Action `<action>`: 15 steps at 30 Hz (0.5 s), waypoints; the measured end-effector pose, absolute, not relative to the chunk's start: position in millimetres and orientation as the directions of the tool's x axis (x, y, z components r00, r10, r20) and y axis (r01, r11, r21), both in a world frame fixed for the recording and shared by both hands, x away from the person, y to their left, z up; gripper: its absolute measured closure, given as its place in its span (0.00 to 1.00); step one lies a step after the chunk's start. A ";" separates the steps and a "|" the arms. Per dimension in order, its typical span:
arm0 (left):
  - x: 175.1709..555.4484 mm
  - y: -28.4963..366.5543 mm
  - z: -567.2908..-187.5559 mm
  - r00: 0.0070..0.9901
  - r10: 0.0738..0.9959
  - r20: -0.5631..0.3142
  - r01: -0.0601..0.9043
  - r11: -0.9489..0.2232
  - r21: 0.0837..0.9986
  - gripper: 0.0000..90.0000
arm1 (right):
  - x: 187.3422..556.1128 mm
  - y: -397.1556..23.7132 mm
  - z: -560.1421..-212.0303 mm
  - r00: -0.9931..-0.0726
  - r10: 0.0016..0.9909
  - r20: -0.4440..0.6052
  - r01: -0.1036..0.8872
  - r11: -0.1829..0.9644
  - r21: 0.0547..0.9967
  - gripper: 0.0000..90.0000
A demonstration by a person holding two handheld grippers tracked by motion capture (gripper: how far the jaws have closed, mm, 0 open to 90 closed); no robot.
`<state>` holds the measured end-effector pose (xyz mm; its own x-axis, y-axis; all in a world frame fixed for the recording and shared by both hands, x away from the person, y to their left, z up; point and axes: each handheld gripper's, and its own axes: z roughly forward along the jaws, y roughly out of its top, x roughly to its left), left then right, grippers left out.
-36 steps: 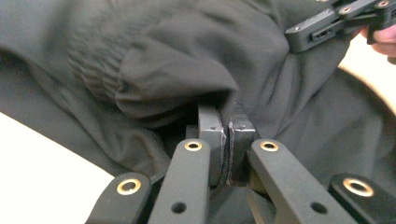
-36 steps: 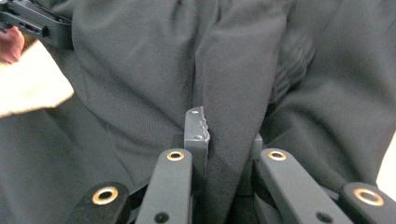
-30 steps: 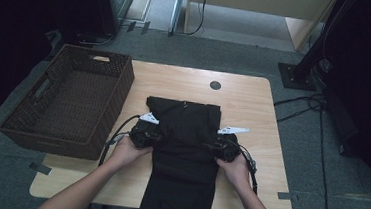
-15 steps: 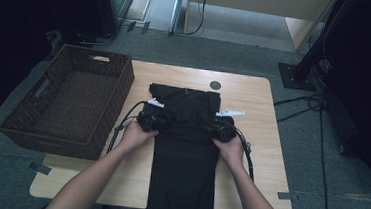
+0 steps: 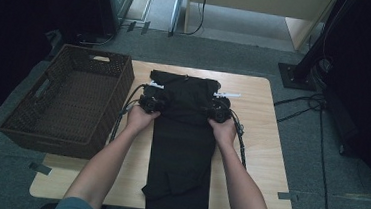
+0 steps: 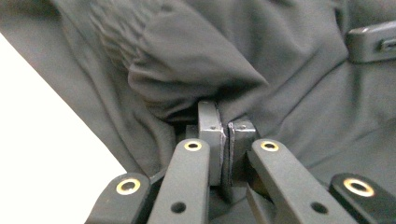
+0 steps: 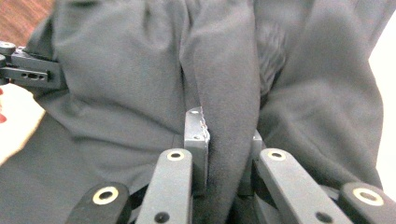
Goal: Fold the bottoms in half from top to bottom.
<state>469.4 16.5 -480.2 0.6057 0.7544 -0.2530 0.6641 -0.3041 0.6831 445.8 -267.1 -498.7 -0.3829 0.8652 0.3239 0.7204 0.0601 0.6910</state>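
Observation:
A black garment [image 5: 183, 134] lies lengthwise down the middle of the wooden table [image 5: 261, 135], its near end hanging over the front edge. My left gripper [image 5: 149, 101] holds the garment's left edge near the far end, and my right gripper [image 5: 219, 110] holds the right edge opposite. In the left gripper view the pads [image 6: 212, 135] pinch a thin fold of the dark cloth [image 6: 196, 70]. The right gripper view has a thicker fold of cloth [image 7: 229, 116] clamped between the pads [image 7: 196, 135], with the other gripper [image 7: 28, 70] at far left.
A dark woven basket [image 5: 73, 100] stands at the table's left side, partly off the edge. Cables [image 5: 241, 139] trail from both grippers across the table. A black stand base [image 5: 296, 75] and floor cables lie right of the table.
Both grippers have moved away from the person toward the table's far edge, dragging the garment's top end with them, so the cloth now lies longer and flatter.

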 end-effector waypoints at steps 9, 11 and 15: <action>391.7 39.7 -431.3 0.712 0.639 -0.292 0.570 -0.283 0.771 0.98 | 384.7 -285.0 -437.8 -0.509 0.789 0.345 0.645 0.085 0.759 0.89; 370.9 41.2 -431.9 0.732 0.620 -0.284 0.563 -0.313 0.765 0.98 | 361.8 -286.1 -436.0 -0.540 0.767 0.347 0.643 0.110 0.758 0.89; 336.0 42.3 -450.4 0.766 0.574 -0.288 0.572 -0.404 0.714 0.98 | 320.2 -284.1 -454.3 -0.574 0.742 0.348 0.663 0.171 0.729 0.89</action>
<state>336.0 42.3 -450.4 0.7662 0.5743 -0.2882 0.5716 -0.4044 0.7139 320.2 -284.1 -454.3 -0.5737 0.7416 0.3478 0.6629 0.1709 0.7290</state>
